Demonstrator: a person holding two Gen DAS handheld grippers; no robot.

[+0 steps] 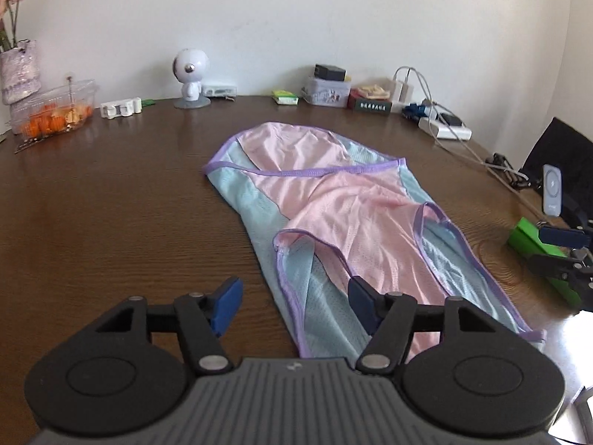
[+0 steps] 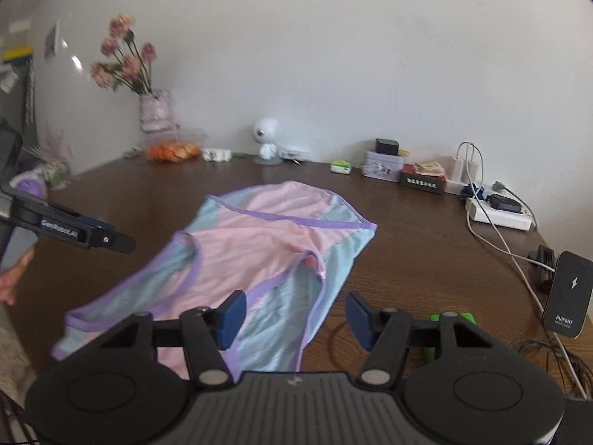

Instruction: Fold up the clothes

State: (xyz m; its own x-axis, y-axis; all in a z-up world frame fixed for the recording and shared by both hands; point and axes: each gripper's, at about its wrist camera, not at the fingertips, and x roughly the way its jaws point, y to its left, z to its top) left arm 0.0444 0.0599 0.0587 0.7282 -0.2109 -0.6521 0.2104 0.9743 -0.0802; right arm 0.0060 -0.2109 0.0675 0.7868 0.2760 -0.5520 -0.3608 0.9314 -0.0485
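Note:
A sleeveless top [image 1: 333,200], pink and pale blue with purple trim, lies spread on the brown wooden table [image 1: 111,204]. My left gripper [image 1: 295,304] is open just over its near hem. The right pad is above the fabric and the left pad above bare wood, and neither presses on the cloth. In the right wrist view the same top [image 2: 259,237] stretches away to the left. My right gripper [image 2: 296,315] is open over its near right edge and grips nothing. One of the left gripper's fingers [image 2: 118,243] shows side-on at the left.
Along the wall stand a vase of flowers [image 2: 155,111], a clear box of fruit [image 1: 55,111], a white figurine [image 1: 191,78], a tin [image 1: 326,91] and a power strip with cables [image 2: 496,215]. A charger stand [image 2: 565,293] and a green object [image 1: 533,248] sit at the right.

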